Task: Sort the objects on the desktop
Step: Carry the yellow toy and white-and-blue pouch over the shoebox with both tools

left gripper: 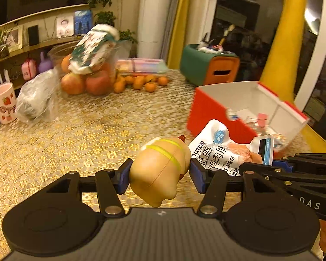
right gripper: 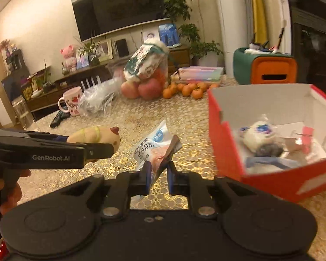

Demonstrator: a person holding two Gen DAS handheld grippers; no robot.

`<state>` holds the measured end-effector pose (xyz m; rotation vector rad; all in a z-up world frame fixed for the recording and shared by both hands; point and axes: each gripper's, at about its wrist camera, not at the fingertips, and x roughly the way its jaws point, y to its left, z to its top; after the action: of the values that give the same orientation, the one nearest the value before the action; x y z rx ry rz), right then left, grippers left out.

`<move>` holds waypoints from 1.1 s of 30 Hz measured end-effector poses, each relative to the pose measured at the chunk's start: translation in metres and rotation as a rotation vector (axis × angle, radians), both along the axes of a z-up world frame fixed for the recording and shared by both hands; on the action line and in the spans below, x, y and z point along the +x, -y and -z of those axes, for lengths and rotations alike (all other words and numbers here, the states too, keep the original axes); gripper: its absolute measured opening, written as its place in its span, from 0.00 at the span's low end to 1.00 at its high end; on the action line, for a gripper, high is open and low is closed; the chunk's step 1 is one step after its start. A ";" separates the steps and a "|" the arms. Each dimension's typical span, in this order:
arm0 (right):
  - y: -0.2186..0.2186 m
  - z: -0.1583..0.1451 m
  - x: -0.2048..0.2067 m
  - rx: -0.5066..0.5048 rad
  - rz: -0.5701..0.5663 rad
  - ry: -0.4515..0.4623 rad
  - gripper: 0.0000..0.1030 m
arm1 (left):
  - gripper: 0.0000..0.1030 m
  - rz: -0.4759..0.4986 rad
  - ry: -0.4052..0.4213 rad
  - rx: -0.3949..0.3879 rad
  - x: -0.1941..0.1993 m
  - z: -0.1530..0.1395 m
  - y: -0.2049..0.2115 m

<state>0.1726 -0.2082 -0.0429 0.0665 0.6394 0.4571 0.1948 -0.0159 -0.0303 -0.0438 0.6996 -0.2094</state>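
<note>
1. The left tongs (left gripper: 160,171) are pinching a tan toy (left gripper: 160,167), their blue pads pressing its two sides, spread about as wide as its body.
2. The toy is hanging above the table (left gripper: 87,134), not touching it; in the left wrist view its long axis is running away from the camera, rounded rear end nearest and head pointing ahead and a little right, toward the box (left gripper: 208,113).
3. In the right wrist view the toy (right gripper: 95,137) is lying roughly level, its snout pointing right toward the pouch (right gripper: 154,145), with the left tongs (right gripper: 93,150) gripping it from the left.
4. The right tongs (right gripper: 158,174) are nearly pressed together, pinching the lower edge of a white snack pouch.
5. The pouch is standing up from the tongs, its long axis tilting up and a little left, its top corner pointing away from the camera; whether its lower end is touching the table I cannot tell.
6. In the left wrist view the pouch (left gripper: 219,152) is sitting just right of the toy, with the right tongs (left gripper: 271,165) reaching in from the right edge.
7. The red box (right gripper: 223,143) with a white inside is standing open on the table just right of the pouch, already holding several wrapped items.
</note>
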 end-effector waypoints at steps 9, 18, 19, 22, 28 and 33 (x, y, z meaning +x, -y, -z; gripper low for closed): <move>0.048 -0.025 -0.029 0.019 0.058 0.056 0.13 | 0.53 0.056 0.052 -0.001 -0.021 -0.028 0.050; 0.093 -0.036 -0.034 0.030 0.125 0.093 0.13 | 0.54 0.129 0.064 0.008 -0.018 -0.041 0.104; 0.098 -0.036 -0.033 0.031 0.133 0.094 0.13 | 0.54 0.136 0.061 0.006 -0.016 -0.041 0.109; 0.112 -0.035 -0.028 0.030 0.161 0.097 0.13 | 0.54 0.158 0.059 0.014 -0.010 -0.041 0.124; 0.140 -0.032 -0.010 0.035 0.212 0.082 0.13 | 0.54 0.203 0.046 0.053 0.009 -0.037 0.152; 0.160 -0.029 0.012 0.022 0.249 0.069 0.13 | 0.54 0.215 0.020 0.066 0.031 -0.030 0.168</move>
<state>0.1844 -0.3684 -0.0139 0.1487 0.5500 0.2245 0.2262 -0.1834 -0.0001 0.0966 0.6902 -0.3921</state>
